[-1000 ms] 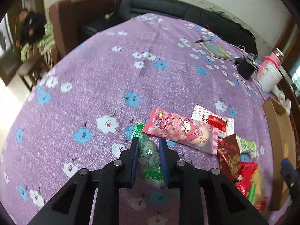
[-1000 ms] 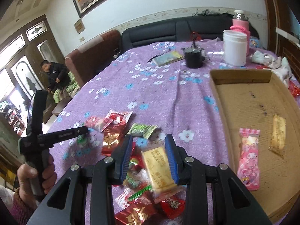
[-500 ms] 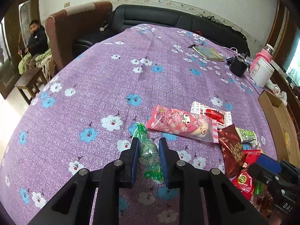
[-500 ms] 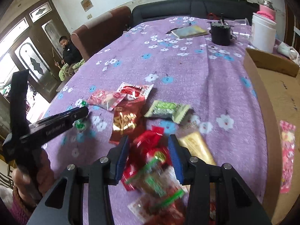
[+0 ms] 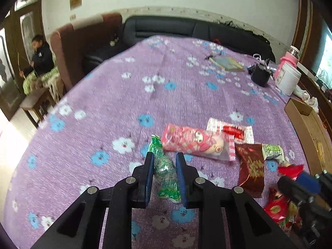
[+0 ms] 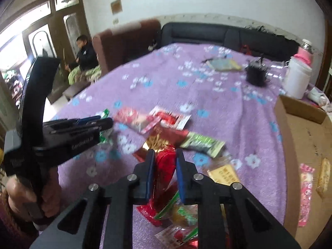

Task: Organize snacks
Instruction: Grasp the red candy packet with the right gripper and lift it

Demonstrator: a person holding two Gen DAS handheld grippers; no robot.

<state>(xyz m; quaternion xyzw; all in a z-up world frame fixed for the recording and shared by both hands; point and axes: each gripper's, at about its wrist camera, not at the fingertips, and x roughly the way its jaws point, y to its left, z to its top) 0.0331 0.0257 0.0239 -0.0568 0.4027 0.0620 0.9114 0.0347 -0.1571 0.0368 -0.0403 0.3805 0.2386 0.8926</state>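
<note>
left tongs (image 5: 165, 166): clamped, angled down | right tongs (image 6: 165, 161): just closed, gripping, angled down

Dim indoor light, daylight glare at left, motion blur, fisheye-warped edges w/ dark corners.

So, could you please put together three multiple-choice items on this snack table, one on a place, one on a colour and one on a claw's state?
1. Where does the cardboard box lie as seen from the right wrist?
A. at the right edge of the table
B. on the sofa
C. under the left claw

2. What colour is the packet in the left claw?
A. yellow
B. green
C. black

3. What is the right claw doing?
A. standing wide open over bare cloth
B. shut on a red packet
C. holding the white jar

Answers:
1 A, the box's wall runs along the right side.
2 B, the green packet sits between its pads.
3 B, the red packet is pinched between its blue pads, which have just been closing.
</note>
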